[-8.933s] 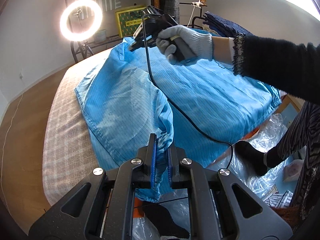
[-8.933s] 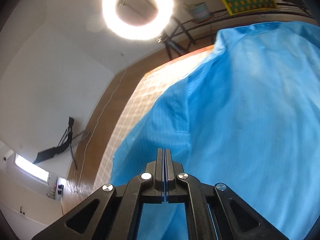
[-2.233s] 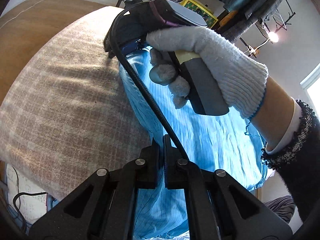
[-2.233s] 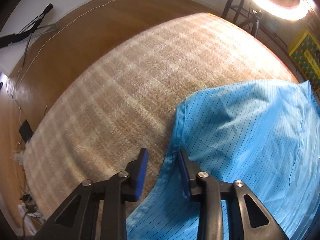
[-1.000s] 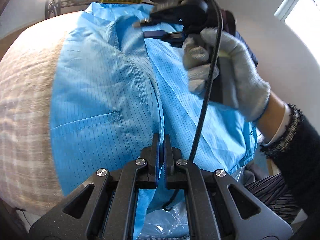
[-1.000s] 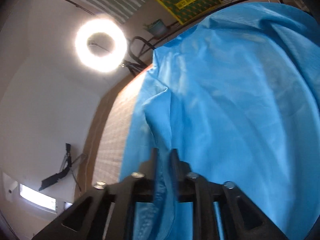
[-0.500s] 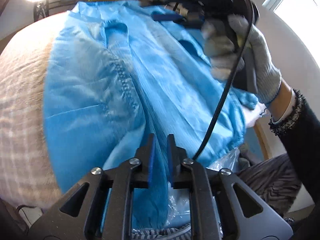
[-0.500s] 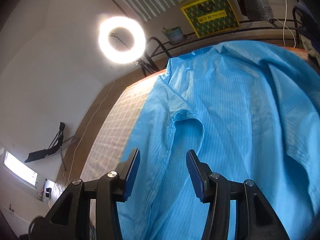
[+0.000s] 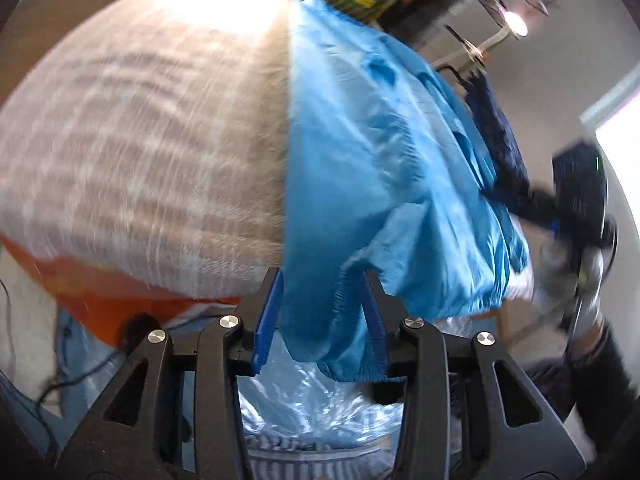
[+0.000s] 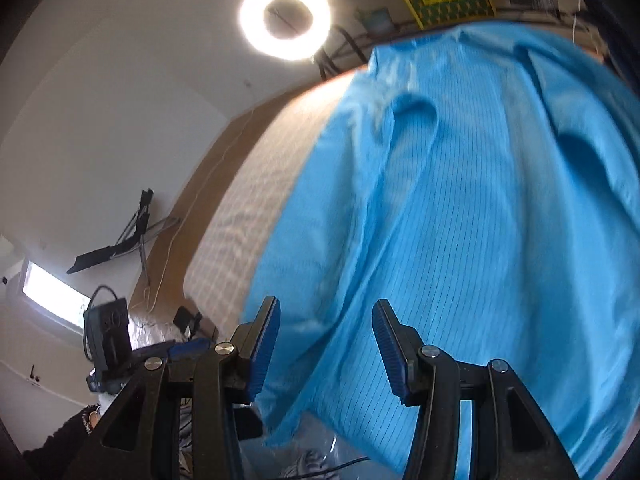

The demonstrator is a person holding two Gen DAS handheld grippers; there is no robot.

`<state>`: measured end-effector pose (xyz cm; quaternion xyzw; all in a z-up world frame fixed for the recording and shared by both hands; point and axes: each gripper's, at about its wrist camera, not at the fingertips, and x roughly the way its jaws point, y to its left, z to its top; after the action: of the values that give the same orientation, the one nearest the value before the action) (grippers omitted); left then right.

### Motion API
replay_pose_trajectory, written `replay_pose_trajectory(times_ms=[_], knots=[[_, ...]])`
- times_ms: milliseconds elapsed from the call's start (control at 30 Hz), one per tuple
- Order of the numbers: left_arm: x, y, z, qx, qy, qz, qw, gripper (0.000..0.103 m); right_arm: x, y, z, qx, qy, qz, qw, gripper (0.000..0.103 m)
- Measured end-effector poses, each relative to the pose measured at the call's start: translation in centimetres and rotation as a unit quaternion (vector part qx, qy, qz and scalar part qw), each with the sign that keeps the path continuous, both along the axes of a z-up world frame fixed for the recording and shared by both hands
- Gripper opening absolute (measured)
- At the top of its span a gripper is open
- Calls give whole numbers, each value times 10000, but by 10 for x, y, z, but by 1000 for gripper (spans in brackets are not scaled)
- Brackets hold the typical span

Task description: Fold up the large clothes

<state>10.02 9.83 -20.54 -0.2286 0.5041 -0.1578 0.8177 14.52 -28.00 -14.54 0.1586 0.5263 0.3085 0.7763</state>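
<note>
Judging from how the blue garment [image 9: 360, 152] lies, one lengthwise fold is already made and both grippers are between grips. It is spread over the bed [image 9: 140, 128], on the plaid cover, with its near hem hanging over the bed edge toward the cameras. I think the next fold is not yet begun.

The left gripper [image 9: 322, 316] has its jaws wide apart, and a hanging corner of the hem with a gathered cuff sits in the gap between them, but the blue pads do not press it. The right gripper [image 10: 324, 344] is also wide open; the striped cloth [image 10: 460, 220] fills the space between and beyond its jaws, and I cannot tell if it touches them.

The next move probably calls for closing each pair of jaws on the near hem, both corners at the same level, and then carrying the hem up toward the collar end near the ring light [image 10: 285, 20].
</note>
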Motion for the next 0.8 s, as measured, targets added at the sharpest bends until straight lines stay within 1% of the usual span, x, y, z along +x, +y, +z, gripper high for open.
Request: replay_pose_trajectory(times_ms=[33,100,167,200,267,300,333,433,500,600,633,700,733,800], knots=[[3,0,-6,-77,10,54,10000,39,-3,5,-7,-43,109,17,9999,51],[3,-5,-11,-79,-37,30,10000,39,-7,16,-19,-75,270,92,9996,51],[-6,-23,-15,-70,-33,-300,9995,39,-10,26,-21,-123,288,177,9994,51],[-10,-35,-18,67,-45,-554,9984,39,-9,30,-21,-153,258,226,9993,51],[-23,-66,-21,441,-122,-1142,9924,39,-11,36,-18,-191,173,308,9992,51],[-28,-76,-22,597,-165,-1316,9894,39,-11,36,-16,-194,149,323,9992,51],[-32,-81,-21,669,-214,-1412,9875,39,-10,35,-15,-203,125,320,9992,51],[-37,-79,-18,623,-206,-1405,9879,39,-6,29,-14,-241,92,242,9994,51],[-36,-72,-8,406,-241,-1255,9910,39,-2,21,-13,-255,56,167,9995,51],[-31,-62,14,363,-672,-884,9931,39,10,11,-9,-221,-13,60,9997,51],[-29,-61,16,385,-747,-785,9934,39,16,8,-7,-192,-28,23,9998,51],[-16,-63,15,347,-725,-637,9947,39,30,2,-4,-120,-70,-87,9999,52],[-11,-67,10,281,-642,-656,9954,39,40,-2,-3,-73,-73,-187,9998,53],[-5,-84,-1,374,-527,-831,9944,39,59,-7,-1,28,-77,-329,9994,53]])
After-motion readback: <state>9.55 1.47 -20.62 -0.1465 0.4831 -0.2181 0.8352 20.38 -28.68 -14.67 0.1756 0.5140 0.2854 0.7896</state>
